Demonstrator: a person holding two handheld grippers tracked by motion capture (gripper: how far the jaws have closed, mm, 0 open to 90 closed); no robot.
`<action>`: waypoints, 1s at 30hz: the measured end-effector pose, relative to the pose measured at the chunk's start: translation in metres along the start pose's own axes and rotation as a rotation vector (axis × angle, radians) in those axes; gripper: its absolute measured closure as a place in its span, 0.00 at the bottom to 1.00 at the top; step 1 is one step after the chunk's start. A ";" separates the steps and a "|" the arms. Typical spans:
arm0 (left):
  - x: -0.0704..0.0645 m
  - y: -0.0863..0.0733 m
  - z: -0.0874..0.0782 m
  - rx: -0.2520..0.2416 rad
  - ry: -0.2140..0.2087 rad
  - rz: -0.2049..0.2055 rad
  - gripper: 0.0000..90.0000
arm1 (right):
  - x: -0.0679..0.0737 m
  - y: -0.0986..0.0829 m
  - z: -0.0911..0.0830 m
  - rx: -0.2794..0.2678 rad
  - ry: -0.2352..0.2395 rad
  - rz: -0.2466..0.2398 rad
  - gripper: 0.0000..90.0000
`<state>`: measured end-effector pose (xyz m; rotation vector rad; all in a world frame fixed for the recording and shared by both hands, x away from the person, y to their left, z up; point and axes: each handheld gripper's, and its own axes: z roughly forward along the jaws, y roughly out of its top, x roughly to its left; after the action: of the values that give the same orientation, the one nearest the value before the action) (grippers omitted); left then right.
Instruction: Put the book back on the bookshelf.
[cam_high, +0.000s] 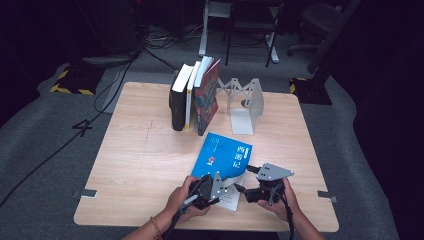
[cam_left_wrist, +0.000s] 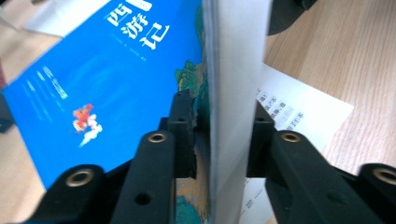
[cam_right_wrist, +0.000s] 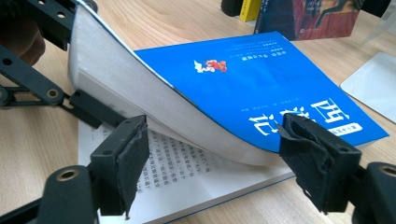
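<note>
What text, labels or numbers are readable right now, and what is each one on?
"西游记": large white title on the cover of the blue book, also seen in the left gripper view.
"4": black mark on the grey floor left of the table.
Small white lines on the blue cover: too small to read.
Printed open page: too blurred to read.
Upright books: nothing legible.
</note>
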<state>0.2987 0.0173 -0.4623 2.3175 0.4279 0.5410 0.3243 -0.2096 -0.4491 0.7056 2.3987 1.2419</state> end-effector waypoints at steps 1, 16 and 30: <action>0.000 0.000 0.000 -0.007 0.000 0.005 0.82 | -0.001 -0.001 0.000 -0.005 0.003 -0.001 0.29; 0.016 -0.022 -0.025 -0.068 -0.130 -0.034 0.83 | -0.001 -0.005 0.005 0.018 0.032 -0.064 0.27; 0.029 -0.037 -0.044 -0.085 -0.184 -0.061 0.82 | -0.003 -0.003 0.025 0.057 0.093 -0.149 0.36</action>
<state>0.2964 0.0807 -0.4520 2.2408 0.3783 0.3068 0.3386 -0.1961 -0.4651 0.4837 2.5198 1.1735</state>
